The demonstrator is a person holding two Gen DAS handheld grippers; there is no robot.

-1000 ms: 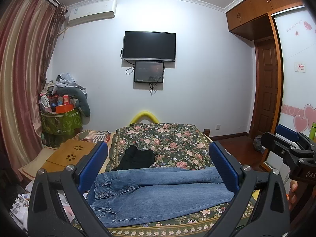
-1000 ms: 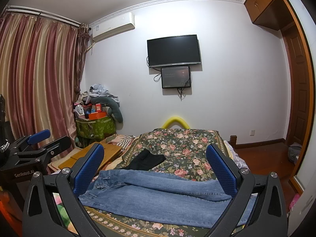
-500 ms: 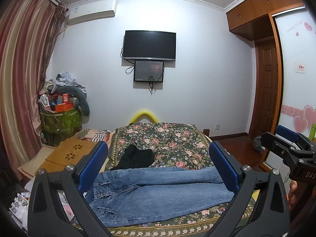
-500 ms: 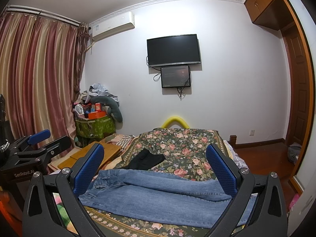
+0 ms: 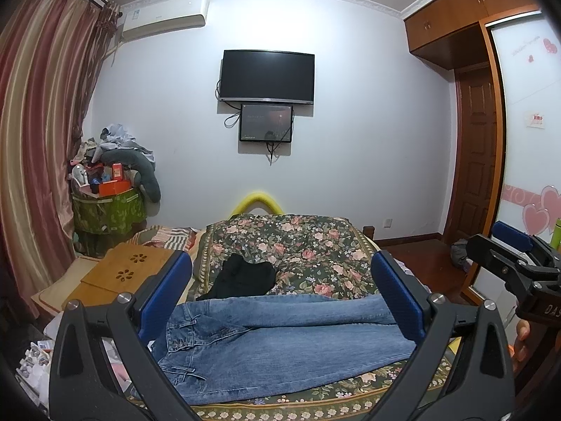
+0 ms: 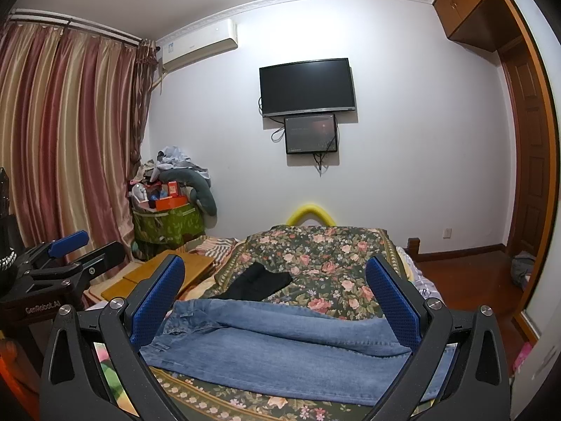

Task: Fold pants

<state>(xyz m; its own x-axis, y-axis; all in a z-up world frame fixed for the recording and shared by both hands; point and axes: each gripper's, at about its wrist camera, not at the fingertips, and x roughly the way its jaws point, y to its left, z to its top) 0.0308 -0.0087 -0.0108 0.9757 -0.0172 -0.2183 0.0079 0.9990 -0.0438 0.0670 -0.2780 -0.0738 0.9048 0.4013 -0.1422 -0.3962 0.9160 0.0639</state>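
Blue jeans [image 5: 280,343] lie flat across the near end of the floral bedspread [image 5: 298,245], waistband to the left, legs running right, one leg over the other. My left gripper [image 5: 280,287] hovers above them, open, nothing between its blue pads. In the right wrist view the same jeans [image 6: 280,347] lie below my right gripper [image 6: 275,284], which is also open and holds nothing. Each gripper shows at the edge of the other's view: the right gripper [image 5: 515,256] at far right, the left gripper [image 6: 70,256] at far left.
A black garment [image 5: 242,277] lies on the bedspread just beyond the jeans. A wooden lap table [image 5: 122,270] sits left of the bed. A green bin [image 5: 108,210] piled with clutter stands by the curtains [image 5: 38,140]. A TV [image 5: 266,75] hangs on the far wall.
Both views have crept slightly forward and down toward the bed; the jeans lie as before and both grippers stay open.
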